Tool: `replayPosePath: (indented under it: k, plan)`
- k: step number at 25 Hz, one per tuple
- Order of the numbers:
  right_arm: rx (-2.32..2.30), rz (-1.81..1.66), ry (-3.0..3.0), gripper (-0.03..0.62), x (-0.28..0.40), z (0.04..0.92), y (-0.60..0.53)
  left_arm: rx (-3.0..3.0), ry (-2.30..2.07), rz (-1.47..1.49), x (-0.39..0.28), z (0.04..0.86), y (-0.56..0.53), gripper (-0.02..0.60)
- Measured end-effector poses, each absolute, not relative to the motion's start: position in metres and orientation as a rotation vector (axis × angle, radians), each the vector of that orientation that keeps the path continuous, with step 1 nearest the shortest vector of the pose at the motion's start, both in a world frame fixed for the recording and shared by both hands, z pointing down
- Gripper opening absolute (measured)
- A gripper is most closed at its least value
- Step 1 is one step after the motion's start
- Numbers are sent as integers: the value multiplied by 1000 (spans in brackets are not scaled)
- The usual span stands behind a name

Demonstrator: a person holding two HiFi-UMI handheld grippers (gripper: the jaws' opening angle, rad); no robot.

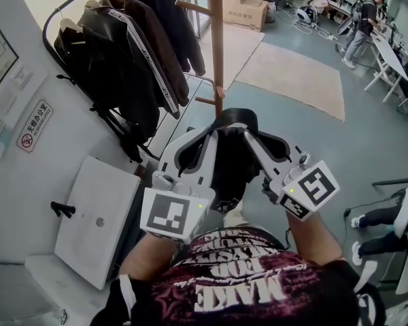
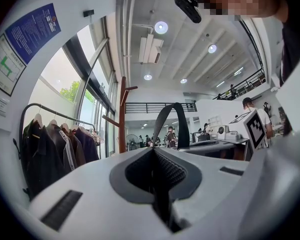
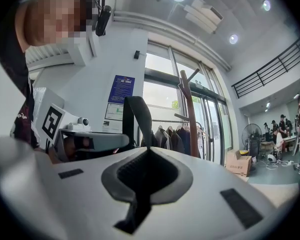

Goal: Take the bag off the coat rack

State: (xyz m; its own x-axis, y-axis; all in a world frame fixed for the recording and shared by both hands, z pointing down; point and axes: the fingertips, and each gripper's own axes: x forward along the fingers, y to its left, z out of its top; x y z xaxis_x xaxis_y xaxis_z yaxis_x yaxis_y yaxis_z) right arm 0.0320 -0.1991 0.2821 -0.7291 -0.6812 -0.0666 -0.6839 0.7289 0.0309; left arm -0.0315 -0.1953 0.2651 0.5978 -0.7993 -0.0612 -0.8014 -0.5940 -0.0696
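The left gripper (image 1: 202,145) and right gripper (image 1: 253,141) are each clamped shut on one side of the strap (image 1: 235,116), so the bag (image 1: 228,172) hangs evenly between them, apparently lifted clear of the rack (image 1: 216,39).

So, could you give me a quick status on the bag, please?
Both shut on strap: left gripper, right gripper. The bag hangs between them, off the rack. Nothing in the way.
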Motion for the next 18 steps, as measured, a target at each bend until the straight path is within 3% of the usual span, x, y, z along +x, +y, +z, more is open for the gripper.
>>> replayPosePath:
  k: [18]
  plan:
    - [-1147,14,2901,11,30,309,-248,-2739,1407,-23,-34,289,-243,9]
